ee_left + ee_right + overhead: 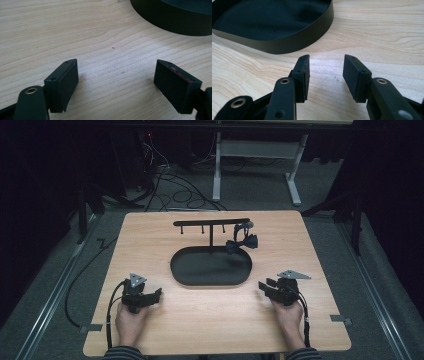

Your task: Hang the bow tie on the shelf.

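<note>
Both grippers rest low on the table (pixel 150 330), either side of the tray (pixel 211 266)

The left gripper (pixel 154 296) has its jaws wide apart with bare wood between them; the right gripper (pixel 264 287) has its jaws partly apart, nothing between them; the black oval tray sits mid-table between the two, near both and touching neither; a dark bow (pixel 241 243) hangs from the rack (pixel 211 222) that rises from the tray's far side.

No text, label, brand, number or sign can be read anywhere.
</note>
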Demonstrator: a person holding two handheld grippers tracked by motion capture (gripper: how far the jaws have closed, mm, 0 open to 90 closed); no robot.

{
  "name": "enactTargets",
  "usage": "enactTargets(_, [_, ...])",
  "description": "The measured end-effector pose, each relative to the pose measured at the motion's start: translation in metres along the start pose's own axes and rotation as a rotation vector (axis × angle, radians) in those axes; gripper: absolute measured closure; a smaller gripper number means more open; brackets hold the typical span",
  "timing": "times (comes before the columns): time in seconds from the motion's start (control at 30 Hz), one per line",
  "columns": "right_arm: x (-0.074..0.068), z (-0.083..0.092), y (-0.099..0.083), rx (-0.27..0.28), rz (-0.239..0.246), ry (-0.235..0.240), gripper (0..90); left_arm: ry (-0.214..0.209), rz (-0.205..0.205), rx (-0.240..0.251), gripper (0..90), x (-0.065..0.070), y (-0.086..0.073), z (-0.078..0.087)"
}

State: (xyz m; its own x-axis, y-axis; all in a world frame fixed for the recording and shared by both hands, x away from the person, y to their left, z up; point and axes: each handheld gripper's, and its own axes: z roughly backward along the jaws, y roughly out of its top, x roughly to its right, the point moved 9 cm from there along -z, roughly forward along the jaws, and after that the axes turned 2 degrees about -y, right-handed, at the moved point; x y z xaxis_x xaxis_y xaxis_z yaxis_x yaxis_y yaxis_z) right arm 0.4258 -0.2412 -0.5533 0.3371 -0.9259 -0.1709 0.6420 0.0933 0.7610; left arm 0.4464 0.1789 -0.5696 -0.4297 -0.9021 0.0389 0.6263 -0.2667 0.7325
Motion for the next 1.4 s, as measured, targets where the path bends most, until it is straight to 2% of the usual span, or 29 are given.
enactTargets(0.47, [-0.002,-0.006,-0.003,-0.015,0.009,-0.003,58.8,0.0,0.0,0.0,20.1,0.0,0.0,0.0])
enactTargets(0.83, [-0.003,-0.008,-0.004,-0.04,0.035,-0.033,56.4,0.0,-0.001,0.001,20.0,0.0,0.0,0.0])
enactTargets(0.97, [-0.006,-0.009,-0.005,-0.044,0.077,-0.053,53.9,0.0,-0.001,0.001,20.0,0.0,0.0,0.0])
enactTargets(1.17, [-0.011,-0.011,-0.006,-0.058,0.167,-0.122,52.4,0.0,-0.001,0.001,20.0,0.0,0.0,0.0])
enactTargets(1.4, [-0.012,-0.011,-0.007,-0.06,0.171,-0.12,49.3,0.0,0.001,0.002,20.0,0.0,0.0,0.0])
